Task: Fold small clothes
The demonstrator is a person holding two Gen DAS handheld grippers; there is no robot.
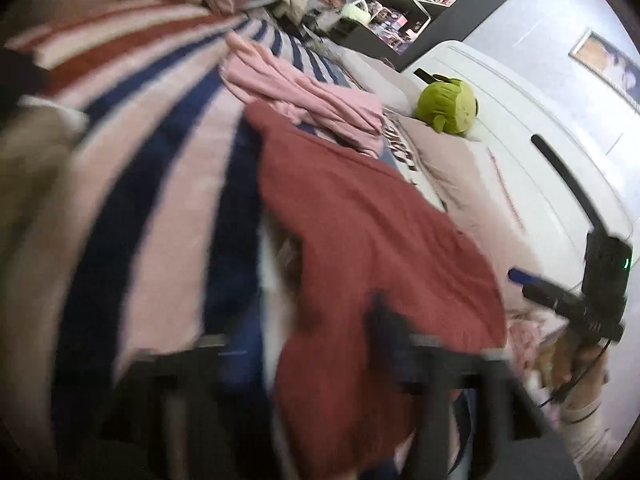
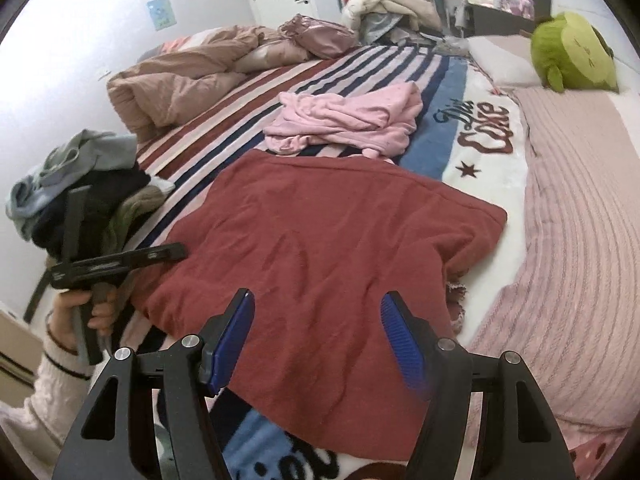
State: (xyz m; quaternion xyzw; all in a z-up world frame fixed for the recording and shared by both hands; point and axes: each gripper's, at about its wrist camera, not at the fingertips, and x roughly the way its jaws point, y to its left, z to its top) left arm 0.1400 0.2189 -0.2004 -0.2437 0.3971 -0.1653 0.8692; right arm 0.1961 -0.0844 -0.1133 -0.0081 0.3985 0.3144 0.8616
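A dark red garment (image 2: 320, 248) lies spread flat on the striped blanket (image 2: 224, 120) of the bed; it also shows in the left wrist view (image 1: 360, 240). My right gripper (image 2: 318, 300) is open and empty, low over the garment's near edge. My left gripper (image 2: 176, 251) shows from the side at the garment's left edge; its jaws are blurred in its own view (image 1: 320, 344) and their state is unclear. A crumpled pink garment (image 2: 348, 120) lies beyond the red one.
A pile of grey, dark and olive clothes (image 2: 80, 184) sits at the bed's left edge. A brown duvet (image 2: 180, 80) is bunched at the back. A green plush toy (image 2: 572, 52) lies at the right by a pink ribbed cover (image 2: 580, 240).
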